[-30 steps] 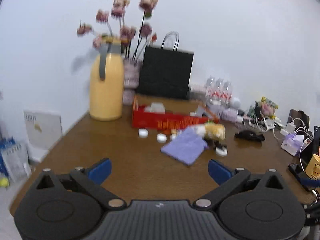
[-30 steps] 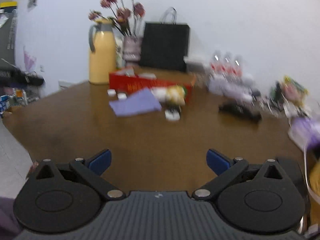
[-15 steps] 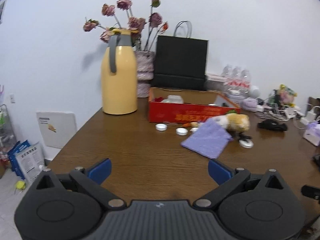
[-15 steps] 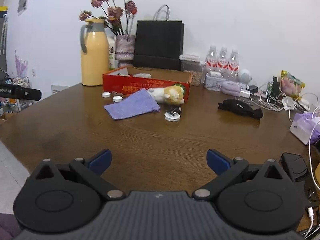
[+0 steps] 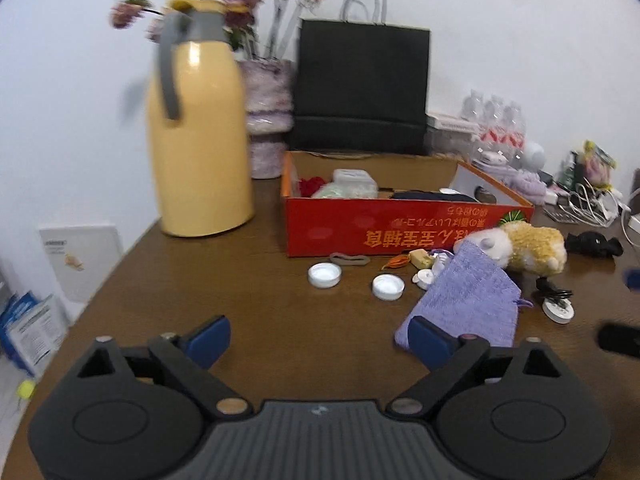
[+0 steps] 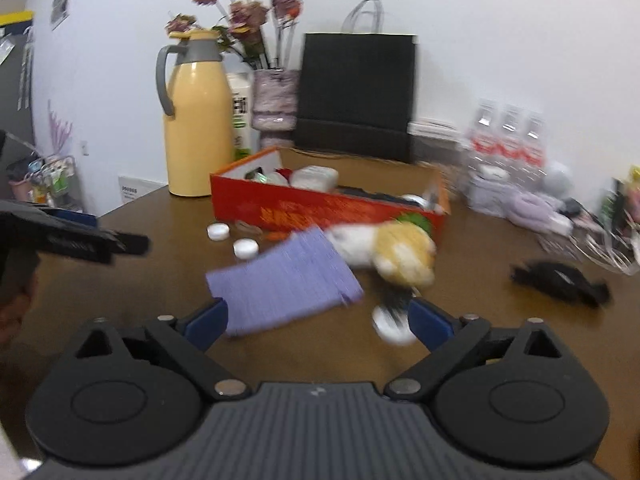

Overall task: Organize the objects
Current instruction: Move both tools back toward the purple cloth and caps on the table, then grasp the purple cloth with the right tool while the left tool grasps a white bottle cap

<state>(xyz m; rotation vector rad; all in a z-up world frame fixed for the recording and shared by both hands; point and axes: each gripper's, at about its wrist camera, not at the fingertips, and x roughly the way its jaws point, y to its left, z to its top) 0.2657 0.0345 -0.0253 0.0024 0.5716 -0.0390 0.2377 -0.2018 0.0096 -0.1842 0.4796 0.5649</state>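
Note:
A red open box [image 5: 400,222] [image 6: 320,208] stands on the brown table with a few items inside. In front of it lie two white caps [image 5: 325,275] [image 5: 387,287], a purple cloth pouch [image 5: 466,302] [image 6: 280,280], a yellow-white plush toy [image 5: 528,246] [image 6: 400,256], a small white disc with a black clip [image 5: 557,308] and small bits. My left gripper [image 5: 320,338] is open and empty, just short of the caps and pouch. My right gripper [image 6: 318,320] is open and empty, with the pouch's near edge between its fingertips.
A yellow thermos jug [image 5: 198,132], a flower vase [image 5: 266,128] and a black paper bag [image 5: 362,88] stand behind the box. Water bottles [image 6: 508,144], cables and a black object [image 6: 560,276] crowd the right. The table's left edge [image 5: 104,280] drops to the floor.
Both grippers have moved forward toward the box and the items in front of it. Both stay open and empty.

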